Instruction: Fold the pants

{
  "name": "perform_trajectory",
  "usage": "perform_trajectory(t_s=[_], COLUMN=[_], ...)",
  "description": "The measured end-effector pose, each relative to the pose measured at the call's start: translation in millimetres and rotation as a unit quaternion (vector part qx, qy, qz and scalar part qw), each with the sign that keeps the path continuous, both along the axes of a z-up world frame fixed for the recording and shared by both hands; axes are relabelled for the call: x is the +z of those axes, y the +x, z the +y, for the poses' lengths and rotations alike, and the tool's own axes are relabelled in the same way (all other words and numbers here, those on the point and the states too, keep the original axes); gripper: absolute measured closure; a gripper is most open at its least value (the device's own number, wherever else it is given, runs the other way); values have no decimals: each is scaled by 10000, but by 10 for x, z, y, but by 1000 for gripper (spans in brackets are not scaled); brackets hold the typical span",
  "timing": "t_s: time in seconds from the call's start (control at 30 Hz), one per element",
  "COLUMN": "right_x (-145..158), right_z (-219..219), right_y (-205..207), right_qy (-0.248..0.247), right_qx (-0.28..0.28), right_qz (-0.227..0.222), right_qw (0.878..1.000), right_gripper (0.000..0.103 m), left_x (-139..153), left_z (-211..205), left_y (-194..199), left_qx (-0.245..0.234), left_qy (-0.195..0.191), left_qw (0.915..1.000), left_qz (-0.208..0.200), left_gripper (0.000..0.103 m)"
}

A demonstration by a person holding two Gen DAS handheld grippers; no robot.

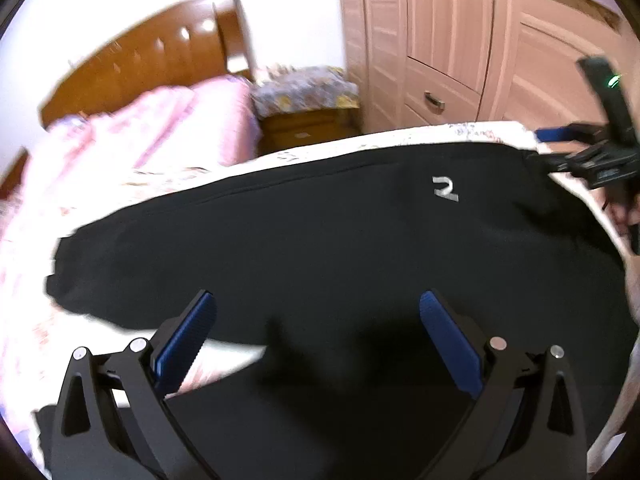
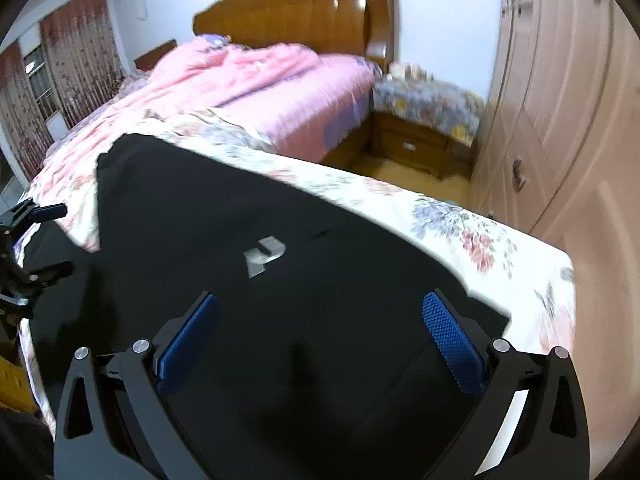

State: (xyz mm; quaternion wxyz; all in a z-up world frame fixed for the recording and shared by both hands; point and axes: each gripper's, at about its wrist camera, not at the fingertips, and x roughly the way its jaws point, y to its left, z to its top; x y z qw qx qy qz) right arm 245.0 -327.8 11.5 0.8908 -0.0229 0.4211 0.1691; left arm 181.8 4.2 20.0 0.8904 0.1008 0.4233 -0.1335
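Black pants (image 1: 320,240) with a small white logo (image 1: 446,191) lie spread flat across the foot of a bed covered by a floral sheet (image 2: 460,220). The left gripper (image 1: 318,332) hovers over the fabric with its blue-padded fingers (image 1: 188,340) spread wide, holding nothing. The right gripper (image 2: 320,336) hangs over the pants near the logo, likewise spread and empty. Beyond lie a pink quilt (image 2: 240,76), a wooden headboard (image 2: 296,12), a nightstand (image 2: 416,144) and a wardrobe (image 1: 460,40).
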Motion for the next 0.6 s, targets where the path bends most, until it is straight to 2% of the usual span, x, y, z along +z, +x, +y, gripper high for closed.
perform_trajectory(t_s=[0.07,0.17,0.27,0.3,0.33,0.37,0.4,0.43,0.47,0.5,0.53,0.6], right_x=[-109,-236,-324,-352,-389,-431,-488,-501,-492,-448,-395,-240], right_z=[-60,-54,-67,-74,-80,-87,-87,-85,-83,-76,-67,-6], right_y=[291,650,871,923,947,978,1002,989,966,928,888,722], right_qy=[47,-72,-97,-59,-50,-69,-88,-77,-27,-63,-248,-342], right_qx=[65,467,735,802,874,943,1026,1091,1197,1227,1121,1157], right_qz=[179,353,580,658,740,853,1010,1024,992,866,667,324], right_qw=[9998,9983,9956,9946,9934,9919,9895,9887,9878,9886,9911,9922], right_gripper=[7,11,12,17,27,34,35,45,69,87,94,94], left_x=[-42,-94,-133,-153,-177,-198,-222,-236,-252,-269,-279,-282], left_z=[26,49,18,2,-7,0,13,21,14,30,51,92], left_y=[359,729,1016,1099,1175,1222,1287,1326,1371,1398,1427,1457], left_qx=[-81,-100,-222,-295,-312,-318,-360,-411,-457,-465,-417,-305], left_qy=[-389,-743,-707,-682,-640,-626,-660,-726,-815,-987,-1121,-1345], left_qw=[9986,9952,9948,9946,9947,9946,9937,9924,9910,9887,9868,9838], left_qz=[342,628,702,719,737,763,834,904,963,1031,1089,1144], left_gripper=[2,2,2,2,2,2,2,2,2,2,2,2])
